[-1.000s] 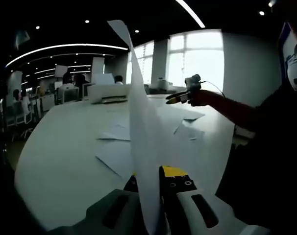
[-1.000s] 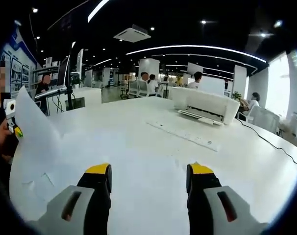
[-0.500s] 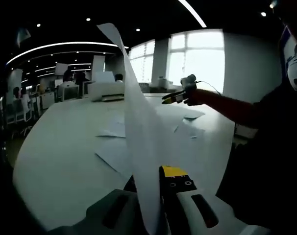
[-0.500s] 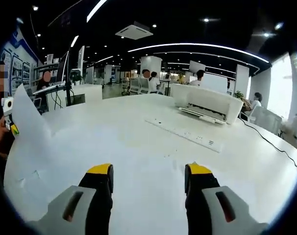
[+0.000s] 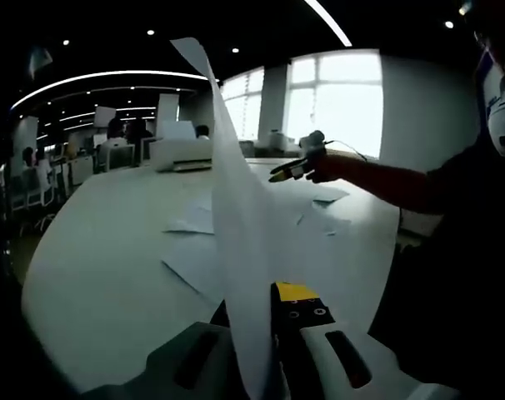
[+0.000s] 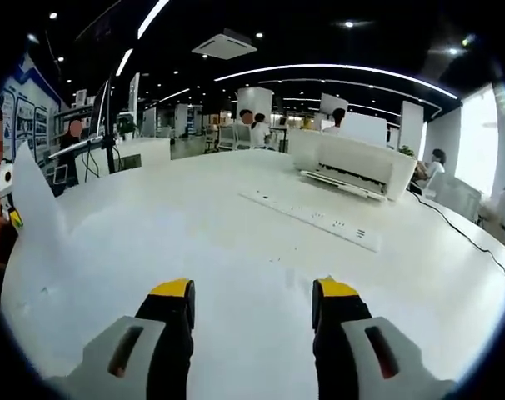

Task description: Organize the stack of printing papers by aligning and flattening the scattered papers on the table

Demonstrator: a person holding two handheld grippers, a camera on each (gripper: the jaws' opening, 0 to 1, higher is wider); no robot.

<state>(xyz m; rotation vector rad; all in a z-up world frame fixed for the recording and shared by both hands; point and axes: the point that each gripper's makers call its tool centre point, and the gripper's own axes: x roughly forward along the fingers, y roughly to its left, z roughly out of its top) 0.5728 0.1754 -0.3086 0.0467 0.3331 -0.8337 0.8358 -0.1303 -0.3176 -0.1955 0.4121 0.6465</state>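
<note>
A white sheet [image 5: 236, 208] stands upright and curved in the left gripper view, pinched at its lower edge by my left gripper [image 5: 257, 307], which is shut on it. Several loose sheets [image 5: 198, 250] lie scattered flat on the white table [image 5: 94, 250] beyond it. Farther off, my right gripper [image 5: 284, 172] hovers over the far sheets [image 5: 323, 200], held by a hand on a red-sleeved arm. In the right gripper view, my right gripper [image 6: 252, 293] is open above bare table with nothing between its yellow-tipped fingers. The left gripper [image 6: 11, 215] and its held sheet [image 6: 32, 196] appear at the far left.
A white printer [image 6: 352, 162] sits at the back of the table, with a long white power strip [image 6: 315, 218] in front of it and a cable [image 6: 461, 242] trailing right. Chairs and seated people line the far desks. The person's dark torso [image 5: 452, 275] fills the right side.
The right gripper has shifted a little left and lower over the table. The left gripper still holds the upright sheet, barely moved.
</note>
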